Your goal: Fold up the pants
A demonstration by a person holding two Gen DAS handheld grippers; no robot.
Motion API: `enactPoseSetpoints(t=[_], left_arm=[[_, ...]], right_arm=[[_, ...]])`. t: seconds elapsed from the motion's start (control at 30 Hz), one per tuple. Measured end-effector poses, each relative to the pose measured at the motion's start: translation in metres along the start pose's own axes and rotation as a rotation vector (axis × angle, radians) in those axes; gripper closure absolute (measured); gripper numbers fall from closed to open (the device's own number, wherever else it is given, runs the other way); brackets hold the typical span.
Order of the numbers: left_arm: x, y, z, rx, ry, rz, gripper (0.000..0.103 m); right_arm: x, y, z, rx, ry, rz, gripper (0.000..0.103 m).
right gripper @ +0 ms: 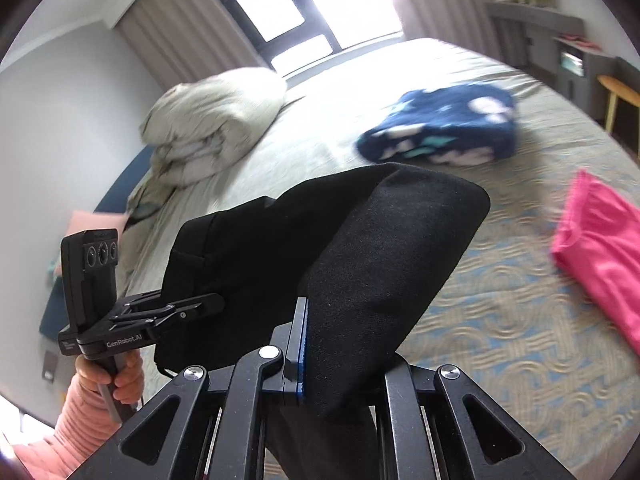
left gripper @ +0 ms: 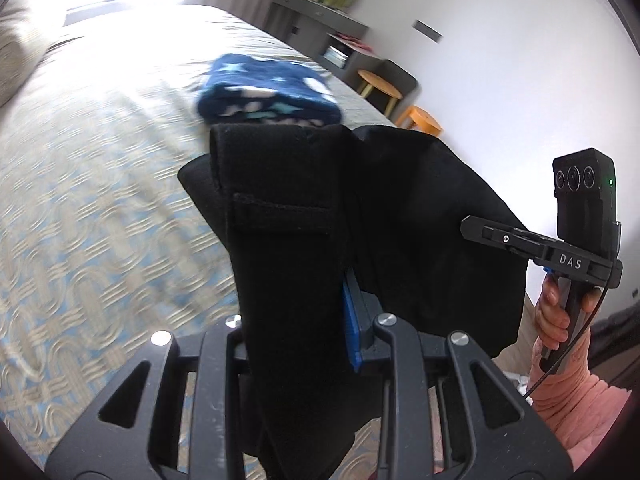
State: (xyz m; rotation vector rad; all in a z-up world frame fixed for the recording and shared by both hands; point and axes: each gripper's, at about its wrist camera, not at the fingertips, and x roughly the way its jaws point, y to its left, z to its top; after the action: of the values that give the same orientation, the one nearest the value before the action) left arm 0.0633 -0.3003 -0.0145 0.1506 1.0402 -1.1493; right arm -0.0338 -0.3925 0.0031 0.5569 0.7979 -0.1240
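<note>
Left wrist view shows one pair of black, soft, matte fabric pants (left gripper: 288, 216) bunched into thick folds and lifted above the bed (left gripper: 100, 184). The left gripper (left gripper: 304, 300) is clamped on a fold of them, only its blue pad edge showing past the cloth. To the right, the right gripper (left gripper: 472, 227) is closed on the far edge of the same pants, held by a hand (left gripper: 556, 316) in a pink ribbed sleeve (left gripper: 576, 396).

Right wrist view shows the right gripper (right gripper: 340, 320) pinching another thick black fold, with the left gripper (right gripper: 216, 305) at the left biting the opposite end.

Counted around them: one folded navy fleece garment with pale stars (right gripper: 440, 128) lying on the bed beyond the pants, one bright pink garment (right gripper: 604, 248) flat at the right, and one crumpled cream duvet (right gripper: 208, 124) near the window. Two round wooden stools (left gripper: 380, 82) stand beside a grey desk (left gripper: 316, 20). The bedcover is beige with a raised woven pattern over pale blue. Motion blur softens the background, so the navy piece may be a blanket.
</note>
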Motion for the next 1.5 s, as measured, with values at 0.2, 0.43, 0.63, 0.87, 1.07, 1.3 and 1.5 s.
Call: enactPoseSetpoints(t=[0.2,0.43,0.63,0.87,1.07,1.3,1.5], left_arm=[[0.04,-0.045,0.031,0.082,0.035,-0.026,0.073],[0.082,-0.095,0.059,0.175,0.077,-0.052,0.073],[0.12,-0.135,0.082,0.226,0.099,-0.072,0.073],[0.167,-0.187,0.114,0.319,0.133,-0.074,0.073],[0.197,-0.222,0.14,0.386,0.138,-0.073,0.073],[0.227,-0.238,0.165,0.4,0.141,-0.093,0.073],[0.251,-0.243,0.178,0.407,0.146,-0.086,0.073]], right_arm=[[-0.036,-0.05,-0.002,0.074,-0.059,-0.059,0.093],[-0.07,-0.1,-0.002,0.142,-0.121,-0.111,0.093],[-0.091,-0.148,0.002,0.202,-0.167,-0.148,0.093],[-0.117,-0.197,0.011,0.247,-0.199,-0.188,0.093],[-0.138,-0.236,0.025,0.301,-0.236,-0.215,0.093],[-0.152,-0.263,0.038,0.322,-0.262,-0.265,0.093],[-0.151,-0.282,0.046,0.342,-0.271,-0.283,0.093]])
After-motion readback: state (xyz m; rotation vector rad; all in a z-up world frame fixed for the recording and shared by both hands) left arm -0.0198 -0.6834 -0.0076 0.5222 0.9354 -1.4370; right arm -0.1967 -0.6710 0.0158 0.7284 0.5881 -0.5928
